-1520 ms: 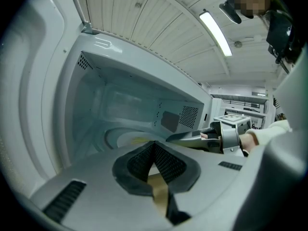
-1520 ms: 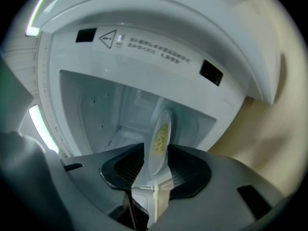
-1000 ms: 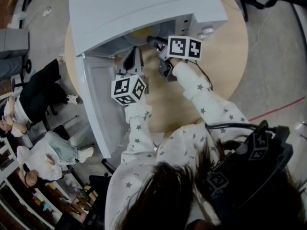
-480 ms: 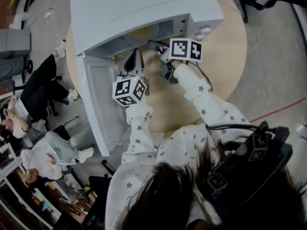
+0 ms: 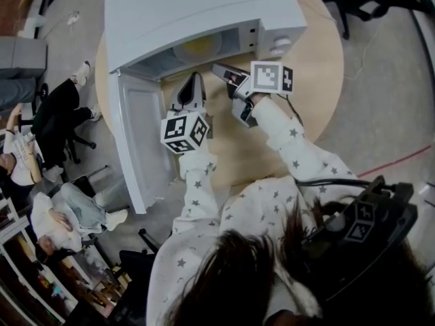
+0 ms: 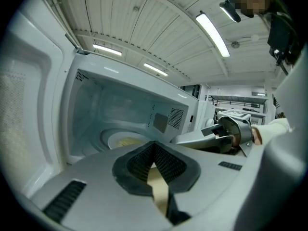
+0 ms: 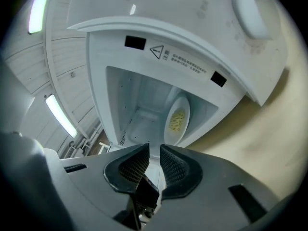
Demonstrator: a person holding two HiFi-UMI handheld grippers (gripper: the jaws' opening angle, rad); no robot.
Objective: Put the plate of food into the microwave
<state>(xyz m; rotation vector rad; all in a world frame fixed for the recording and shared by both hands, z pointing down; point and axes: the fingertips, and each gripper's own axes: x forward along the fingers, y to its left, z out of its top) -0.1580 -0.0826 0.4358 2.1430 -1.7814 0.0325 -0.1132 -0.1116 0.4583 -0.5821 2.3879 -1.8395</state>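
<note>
The white microwave (image 5: 197, 12) stands on a round wooden table (image 5: 319, 80) with its door (image 5: 139, 138) swung open to the left. A white plate with yellow food (image 5: 198, 46) lies inside on the turntable; it also shows as the plate (image 6: 122, 141) in the left gripper view and the plate (image 7: 177, 121) in the right gripper view. My left gripper (image 5: 192, 80) is shut and empty just outside the opening. My right gripper (image 5: 219, 68) is beside it at the opening's right. Its jaws are closing with a narrow gap and nothing between them.
The microwave's control knobs (image 5: 280, 45) sit right of the opening. The open door blocks the table's left side. Bare tabletop (image 5: 238, 155) lies in front of the microwave. People sit on chairs on the floor at the left (image 5: 61, 209).
Both grippers have drawn back a little from the microwave's opening. The plate stays inside.
</note>
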